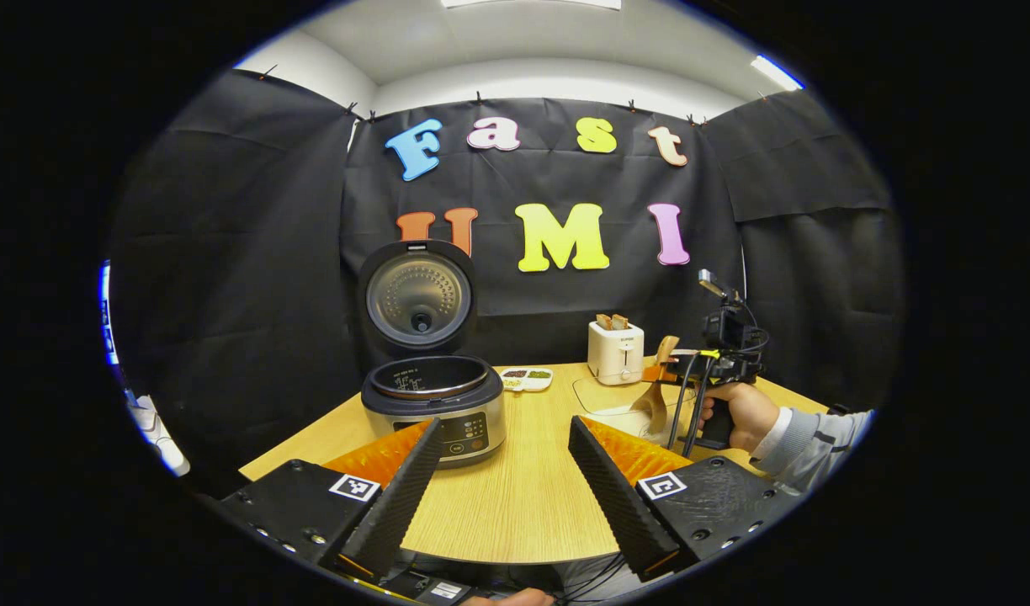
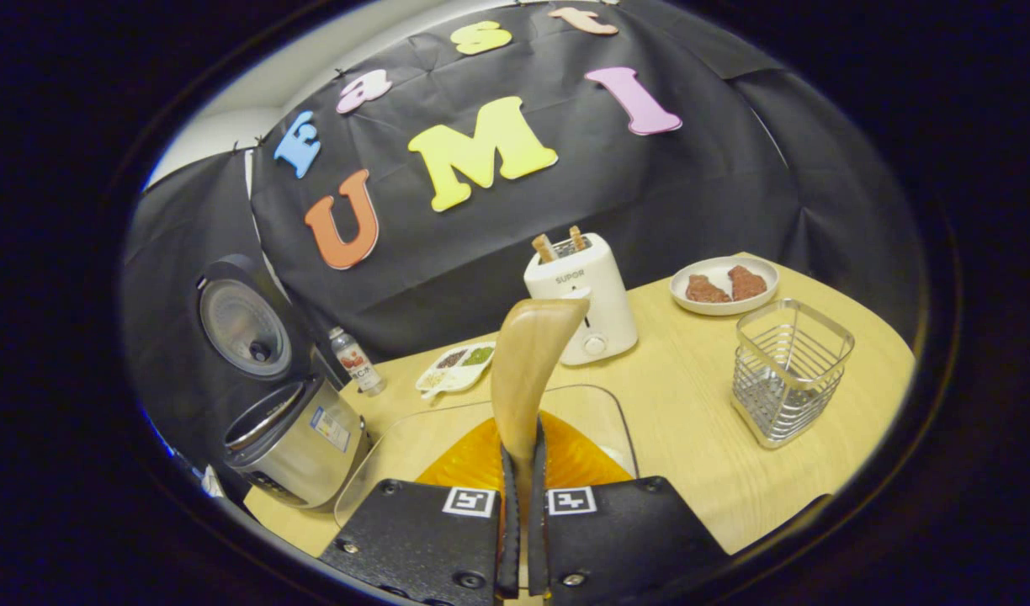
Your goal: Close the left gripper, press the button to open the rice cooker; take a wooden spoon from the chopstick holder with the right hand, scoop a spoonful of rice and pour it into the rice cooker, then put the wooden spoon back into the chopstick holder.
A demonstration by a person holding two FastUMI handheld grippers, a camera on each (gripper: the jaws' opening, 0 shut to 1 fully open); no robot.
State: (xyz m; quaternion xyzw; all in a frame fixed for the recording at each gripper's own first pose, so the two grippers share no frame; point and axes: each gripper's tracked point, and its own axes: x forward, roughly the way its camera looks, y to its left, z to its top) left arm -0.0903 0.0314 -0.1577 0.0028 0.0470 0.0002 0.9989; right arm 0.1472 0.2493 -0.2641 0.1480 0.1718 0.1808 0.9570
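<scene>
One wooden spoon rises at centre frame in the right gripper view, pinched by its handle in the closed right claw above a clear container. Scooping looks under way; next comes carrying rice lower left to the open rice cooker. Spread wide, the left claw holds nothing above the tabletop.

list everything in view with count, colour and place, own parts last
silver rice cooker: 1, lid up, table's left
pale wooden spoon: 1, in right claw
clear glass dish: 1, under spoon
white toaster: 1, toast in slots, back centre
wire chopstick holder: 1, silver, right side
white plate: 1, two brown pieces, back right
white divided dish: 1, by toaster
small clear bottle: 1, beside cooker
left claw: black, open
right claw: black, shut on spoon
hand: 1, grey sleeve
</scene>
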